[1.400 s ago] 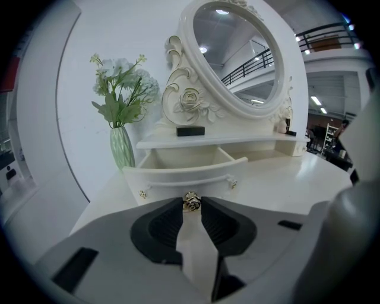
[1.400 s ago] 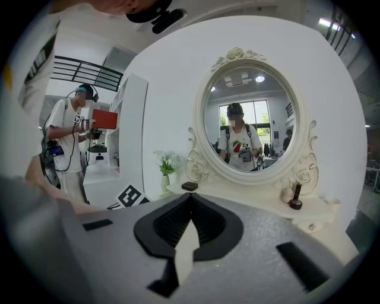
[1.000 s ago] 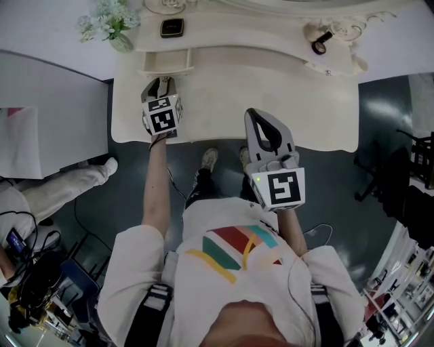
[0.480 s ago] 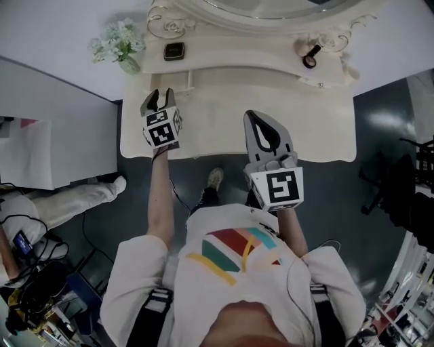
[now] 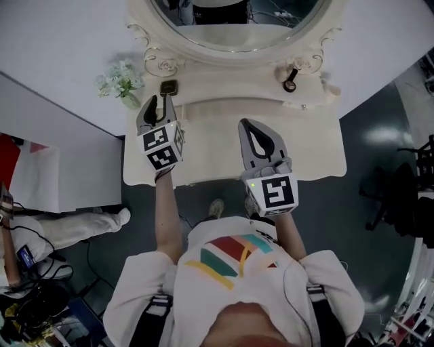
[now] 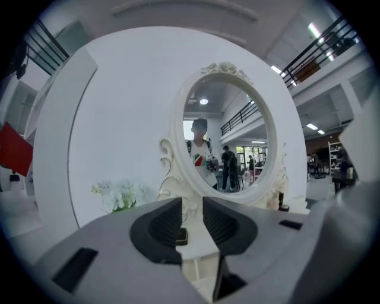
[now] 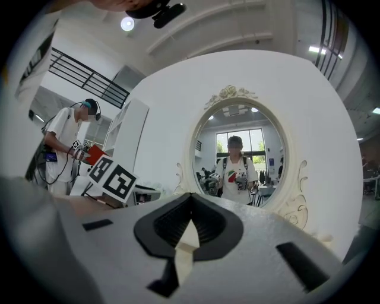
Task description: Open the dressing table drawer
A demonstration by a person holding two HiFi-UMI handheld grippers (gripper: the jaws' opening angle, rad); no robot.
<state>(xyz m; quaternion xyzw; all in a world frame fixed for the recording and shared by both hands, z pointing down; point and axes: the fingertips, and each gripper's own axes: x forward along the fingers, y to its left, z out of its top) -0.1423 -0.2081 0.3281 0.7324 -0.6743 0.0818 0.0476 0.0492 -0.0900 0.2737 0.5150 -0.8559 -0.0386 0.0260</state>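
Note:
The cream dressing table point(image 5: 224, 146) stands against the wall under its oval mirror point(image 5: 234, 20). My left gripper point(image 5: 157, 105) hangs above the table's left side. It covers most of the small drawer in the raised back shelf, so I cannot tell how that drawer stands. Its jaws are closing, a narrow gap remains, and nothing is between them point(image 6: 192, 217). My right gripper point(image 5: 247, 125) is held above the middle of the table top, shut and empty, its tips touching point(image 7: 191, 228). Both point level at the mirror point(image 6: 228, 136).
White flowers point(image 5: 121, 81) and a small black square item point(image 5: 167, 87) sit at the shelf's left, a dark ring-shaped item point(image 5: 290, 83) at its right. A white partition point(image 5: 61, 135) flanks the table's left. A person's legs point(image 5: 74, 227) are on the floor at the left.
Both grippers have risen from near the table top, the left much more. The head view has pulled back and now takes in the mirror.

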